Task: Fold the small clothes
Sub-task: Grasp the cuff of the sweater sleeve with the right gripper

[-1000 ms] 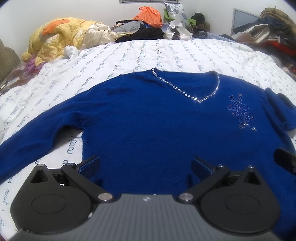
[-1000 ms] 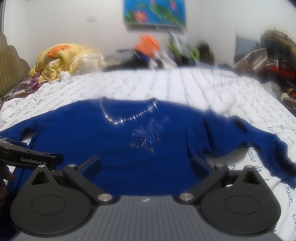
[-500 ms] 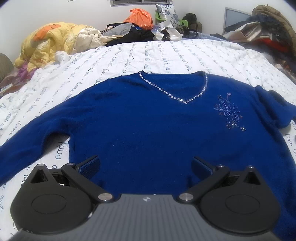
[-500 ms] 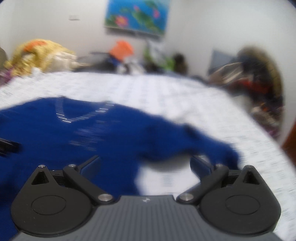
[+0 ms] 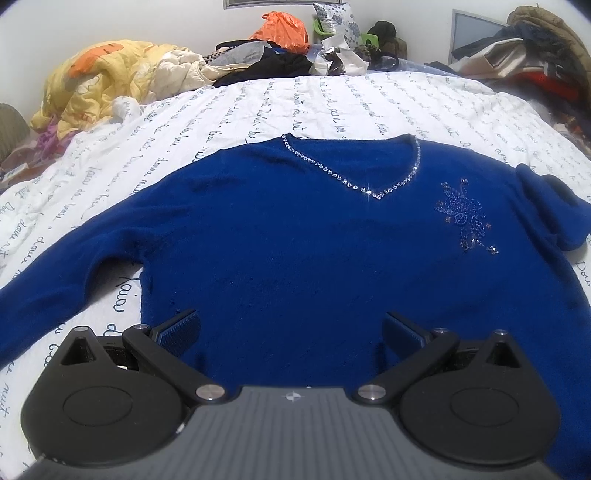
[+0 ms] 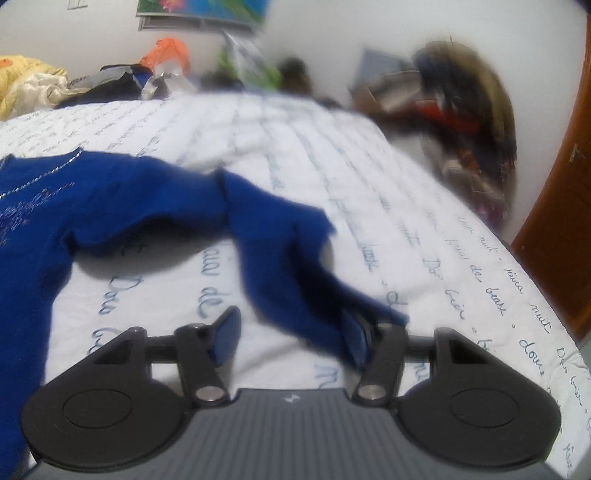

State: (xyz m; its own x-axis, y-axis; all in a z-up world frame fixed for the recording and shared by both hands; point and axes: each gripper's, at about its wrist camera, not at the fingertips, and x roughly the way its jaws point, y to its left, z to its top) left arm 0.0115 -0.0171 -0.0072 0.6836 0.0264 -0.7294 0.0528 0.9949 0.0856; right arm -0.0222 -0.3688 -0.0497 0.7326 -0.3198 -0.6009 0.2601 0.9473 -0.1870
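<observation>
Left gripper [image 5: 291, 328] points down over the lower hem of a blue sweater [image 5: 295, 240], its jaws spread wide with nothing pinched between them; the blue pads [image 5: 181, 328] sit just above the fabric. In this left wrist view the sweater lies flat and face up on a bed [image 5: 332, 99] with a white cover printed in script, its beaded V-neck [image 5: 354, 177] toward the far side and a sparkly motif [image 5: 465, 218] on the chest. One sleeve runs out to the left edge; the other is bunched at the right. Beyond the bed are a yellow quilt [image 5: 99, 81], an orange bag [image 5: 284, 26] and heaped clothes [image 5: 528, 62] against a white wall.

In the right wrist view, which is blurred, the right gripper [image 6: 291, 339] tilts down toward the bed's near right part, its jaws closing and about half apart. The sweater's sleeve cuff [image 6: 317, 302] hangs against the right-hand pad and partly lies between the jaws; whether the pads press it yet cannot be told. The sweater body fills the left. A picture [image 6: 203, 11] hangs on the wall and a brown door [image 6: 557, 221] stands at the right.
</observation>
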